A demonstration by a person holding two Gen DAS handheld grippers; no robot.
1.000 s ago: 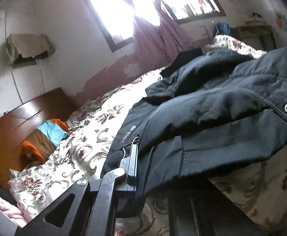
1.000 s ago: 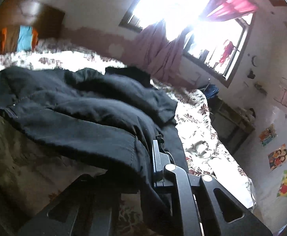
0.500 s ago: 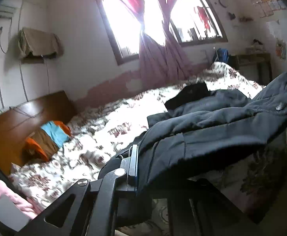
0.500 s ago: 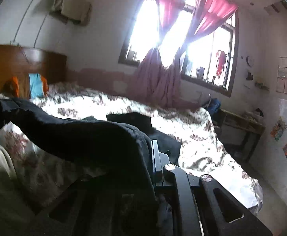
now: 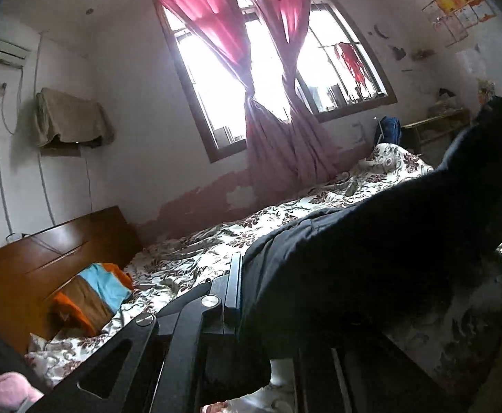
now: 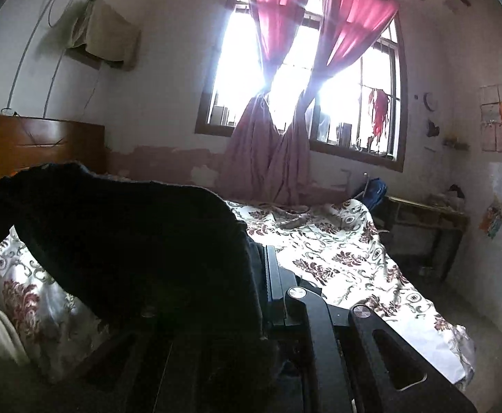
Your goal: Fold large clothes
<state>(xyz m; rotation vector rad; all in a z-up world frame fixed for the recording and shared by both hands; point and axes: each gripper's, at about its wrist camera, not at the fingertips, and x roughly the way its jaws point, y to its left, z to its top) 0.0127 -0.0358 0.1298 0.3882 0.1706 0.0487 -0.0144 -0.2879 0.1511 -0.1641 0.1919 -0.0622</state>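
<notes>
Left tongs (image 5: 242,285) and right tongs (image 6: 263,285) each pinch the thick dark jacket (image 5: 371,254); floral quilt (image 6: 337,254) below.

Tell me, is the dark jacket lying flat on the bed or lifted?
Lifted: the dark jacket hangs stretched above the floral bedspread, with bedspread visible under it.

Floral bedspread (image 5: 216,241), pink curtains (image 6: 278,34), perhaps shelf (image 5: 61,149)

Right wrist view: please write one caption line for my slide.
Right gripper shut on a dark jacket, held above the floral bedspread.
</notes>
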